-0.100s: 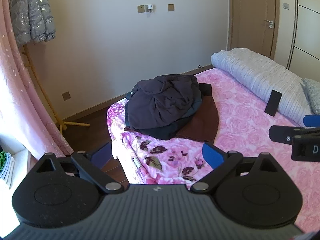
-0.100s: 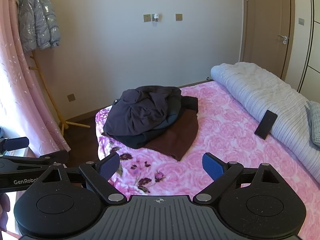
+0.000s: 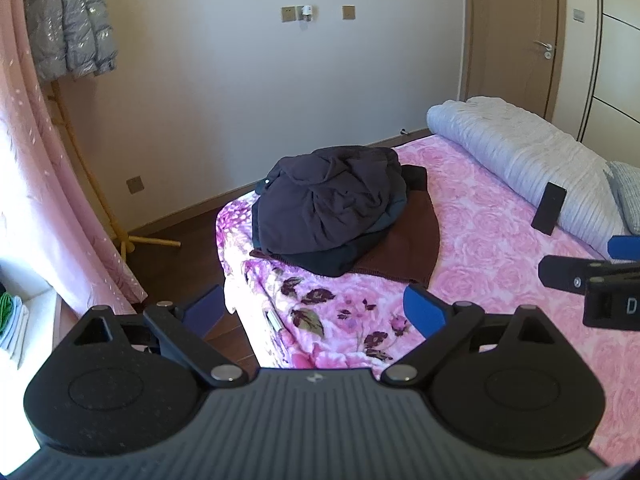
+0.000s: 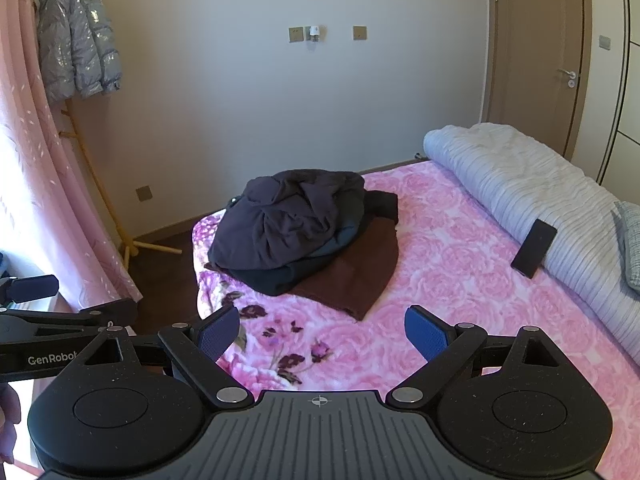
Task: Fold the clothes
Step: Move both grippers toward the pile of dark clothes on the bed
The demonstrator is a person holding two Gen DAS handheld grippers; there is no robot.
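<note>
Nothing moved; left gripper (image 4: 60,312) reads "GenRobot".

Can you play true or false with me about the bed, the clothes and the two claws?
1. The pile of dark clothes sits on the pink flowery bed. True.
2. The left claw is squeezing a shirt. False: it is open and holds nothing.
3. A black phone leans against the rolled grey quilt. True.
4. The silver puffy jacket lies on the bed. False: it hangs on the rack by the pink curtain.
5. The right claw is open, short of the clothes. True.
</note>
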